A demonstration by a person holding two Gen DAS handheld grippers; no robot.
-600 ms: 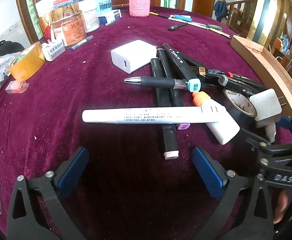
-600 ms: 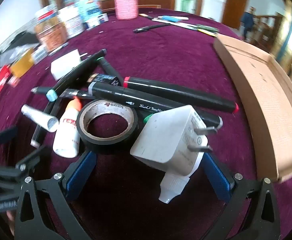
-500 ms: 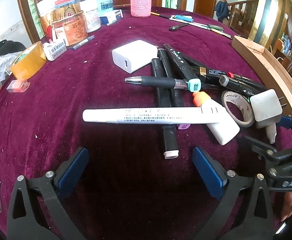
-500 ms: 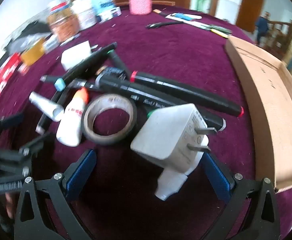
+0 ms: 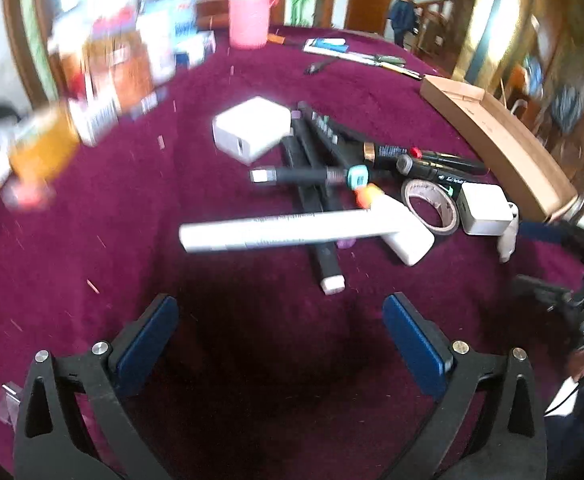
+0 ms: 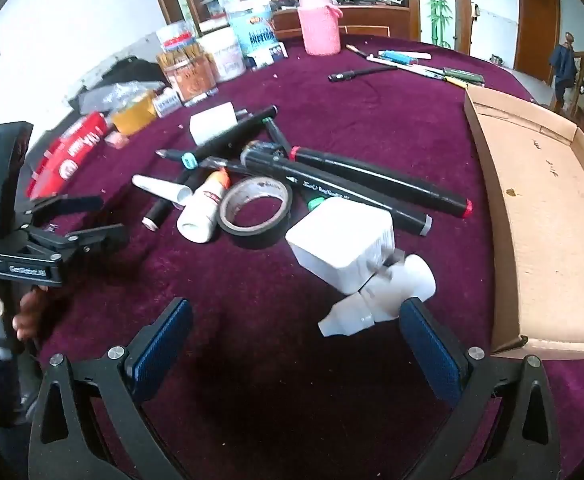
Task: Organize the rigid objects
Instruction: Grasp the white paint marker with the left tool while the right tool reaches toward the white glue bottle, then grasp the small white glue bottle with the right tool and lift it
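A pile of rigid objects lies on the maroon tablecloth. In it are black markers [image 5: 316,200] [image 6: 372,184], a long white tube [image 5: 292,230], an orange-capped glue bottle [image 5: 404,236] [image 6: 204,208], a black tape roll [image 5: 452,222] [image 6: 252,236], a white charger plug [image 5: 482,210] [image 6: 344,240] and a small white bottle [image 6: 376,300]. A white adapter [image 5: 252,128] sits behind them. My left gripper [image 5: 282,340] [image 6: 112,218] is open over bare cloth short of the pile. My right gripper [image 6: 296,344] is open; the small bottle lies just ahead of its right finger.
An open cardboard tray [image 6: 552,220] [image 5: 504,140] runs along the right side of the table. Jars, cans, a yellow tape roll [image 6: 136,114] and a red packet [image 6: 68,152] crowd the back left. A pink knitted holder [image 6: 319,26] and loose pens [image 6: 412,66] lie at the far side.
Both grippers have drawn back from the pile, so the objects sit farther ahead. The left view is blurred with motion. Both grippers stay open and hold nothing.
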